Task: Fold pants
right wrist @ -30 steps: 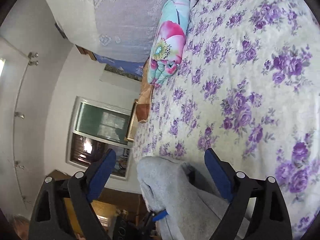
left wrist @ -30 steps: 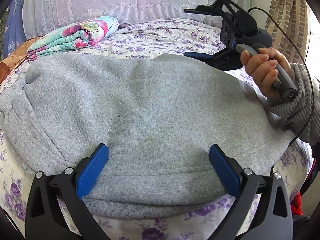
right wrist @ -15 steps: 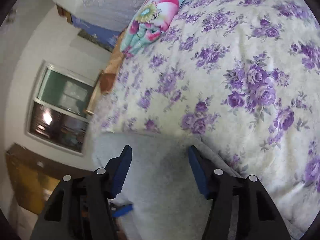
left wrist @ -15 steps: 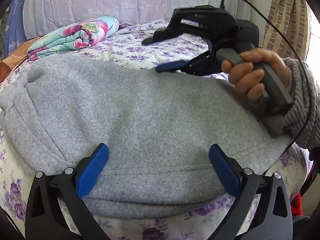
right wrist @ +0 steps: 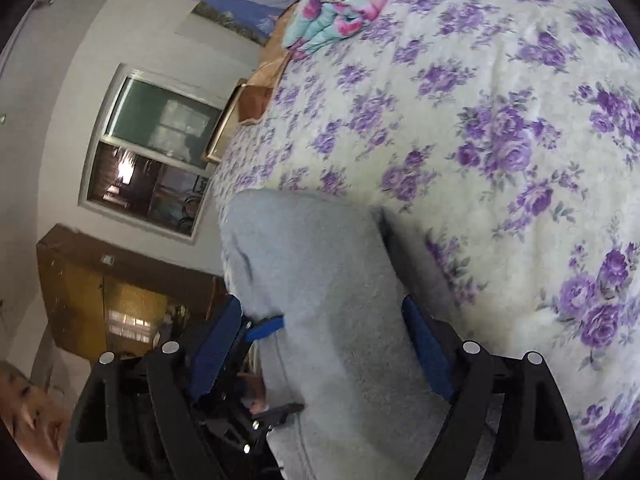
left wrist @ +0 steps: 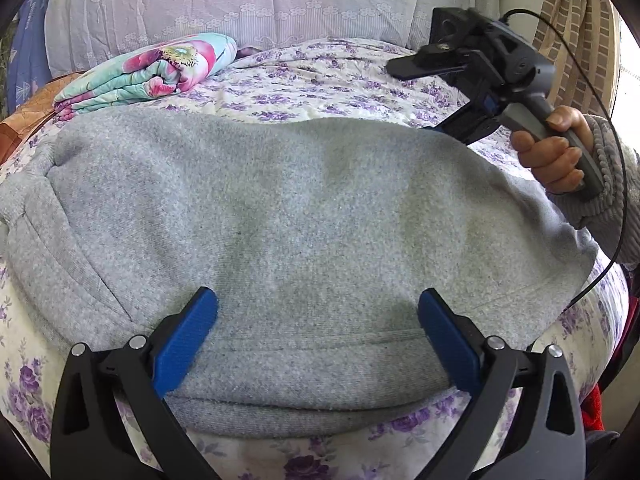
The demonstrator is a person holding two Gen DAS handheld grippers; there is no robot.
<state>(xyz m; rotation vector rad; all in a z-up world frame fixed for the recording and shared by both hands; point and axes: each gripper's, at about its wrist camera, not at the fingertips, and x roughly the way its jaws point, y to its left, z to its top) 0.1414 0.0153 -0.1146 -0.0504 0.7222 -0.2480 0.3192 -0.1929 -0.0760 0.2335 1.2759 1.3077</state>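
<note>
so the right gripper (left wrist: 436, 92) has swung back to the far edge of the gray pants (left wrist: 300, 216) on the bed (left wrist: 352, 84), jaws opening around the cloth (left gripper (left wrist: 316, 344) hovers open), probably lining up the next fold

Soft daylight, overexposed strip far right of the left claw (left wrist: 316, 348). Heavy fisheye bending, black corners. Right wrist view motion-blurred; window (right wrist: 156, 152) glare left of the right claw (right wrist: 320, 340).
</note>
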